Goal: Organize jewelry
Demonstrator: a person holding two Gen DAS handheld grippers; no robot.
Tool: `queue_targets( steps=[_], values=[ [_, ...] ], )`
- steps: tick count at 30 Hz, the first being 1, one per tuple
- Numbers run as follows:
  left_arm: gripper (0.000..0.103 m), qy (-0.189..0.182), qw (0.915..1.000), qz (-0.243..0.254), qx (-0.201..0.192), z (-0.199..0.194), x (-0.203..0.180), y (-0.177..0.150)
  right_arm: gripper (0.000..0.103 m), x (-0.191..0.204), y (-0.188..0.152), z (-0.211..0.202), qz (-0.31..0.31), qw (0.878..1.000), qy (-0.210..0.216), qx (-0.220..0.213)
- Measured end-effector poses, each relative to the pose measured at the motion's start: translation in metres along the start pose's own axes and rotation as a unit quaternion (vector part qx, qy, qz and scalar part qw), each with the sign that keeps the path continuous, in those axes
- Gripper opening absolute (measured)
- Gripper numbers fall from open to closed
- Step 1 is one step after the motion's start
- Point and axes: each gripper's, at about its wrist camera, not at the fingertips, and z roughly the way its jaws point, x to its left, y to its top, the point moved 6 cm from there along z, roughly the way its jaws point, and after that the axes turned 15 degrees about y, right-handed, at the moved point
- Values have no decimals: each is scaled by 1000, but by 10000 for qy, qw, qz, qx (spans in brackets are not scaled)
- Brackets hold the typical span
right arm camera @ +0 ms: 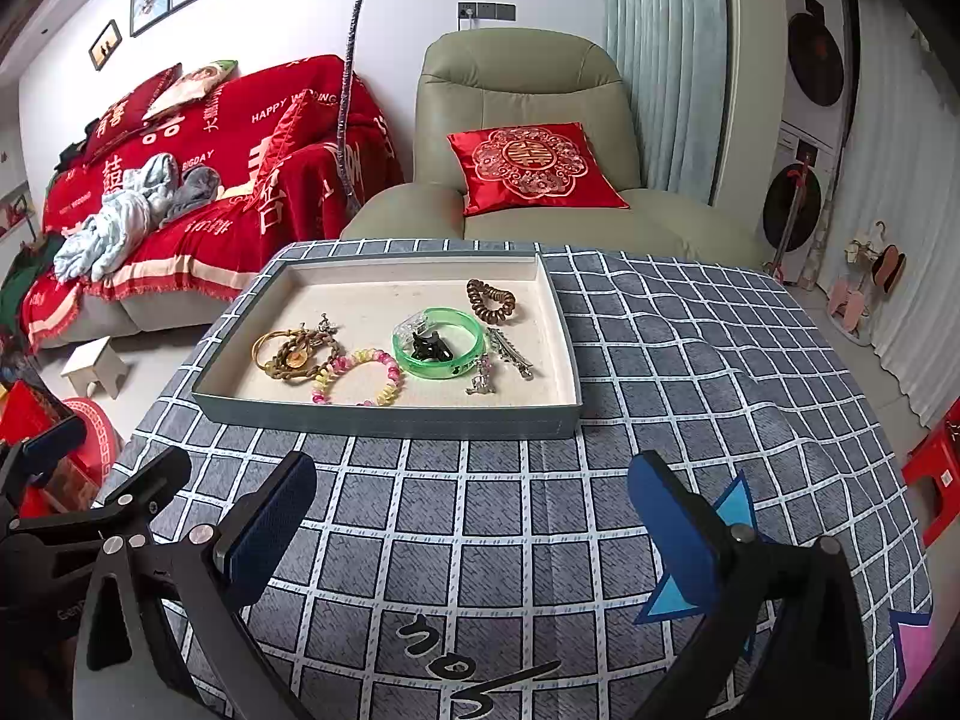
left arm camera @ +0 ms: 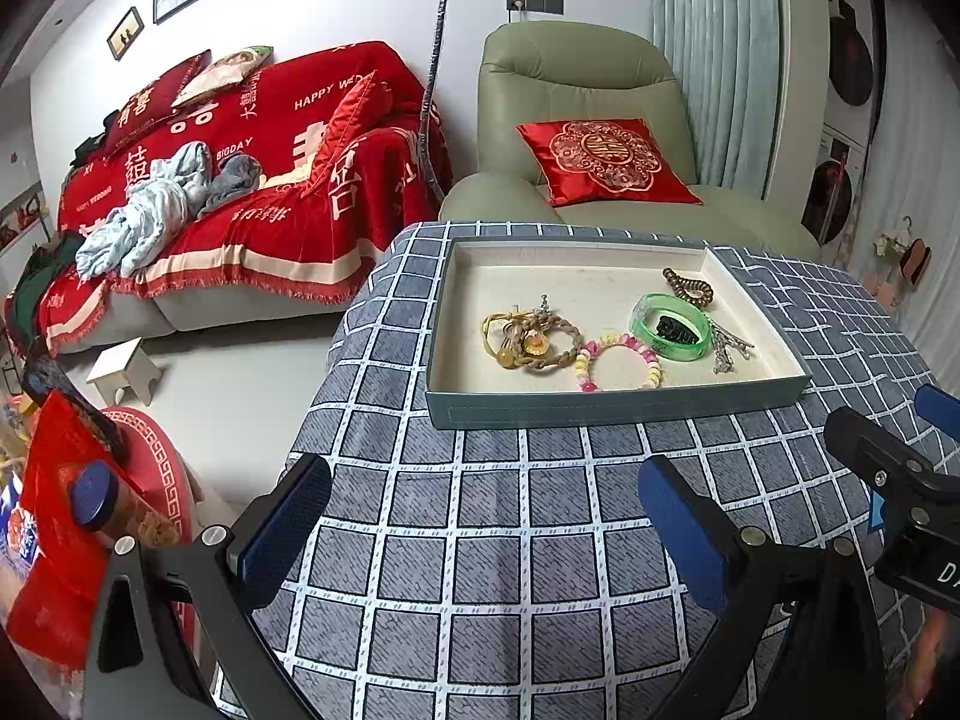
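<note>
Jewelry lies in the shallow grey cream-lined tray [right arm camera: 390, 417] on the checked-cloth desk [right arm camera: 540, 528].
Left hand-held gripper [left arm camera: 486, 531] and right hand-held gripper [right arm camera: 474, 525] hover released at the tray's 6 o'clock, desk between bare; green translucent bangle [right arm camera: 438, 343] rings a black claw clip [right arm camera: 433, 347], brown coil tie [right arm camera: 491, 299] at 1 o'clock.

Shallow grey-blue tray [right arm camera: 390, 420] with cream lining sits flat on the checked tabletop [right arm camera: 540, 510]. Inside, left to right: gold and braided brown bracelets [right arm camera: 294, 351] tangled together, pastel bead bracelet [right arm camera: 360, 378], green bangle [right arm camera: 438, 342] ringing a black claw clip [right arm camera: 431, 348], silver chain pieces [right arm camera: 498, 363], brown coil hair tie [right arm camera: 491, 299] toward the back.
</note>
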Motion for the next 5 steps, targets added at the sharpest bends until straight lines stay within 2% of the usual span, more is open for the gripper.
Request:
queue_targets(
  steps=[5],
  values=[
    [103,16,10000,21,-68,-1,1,0,103,1,0,1,0,10000,-1,2]
  ],
)
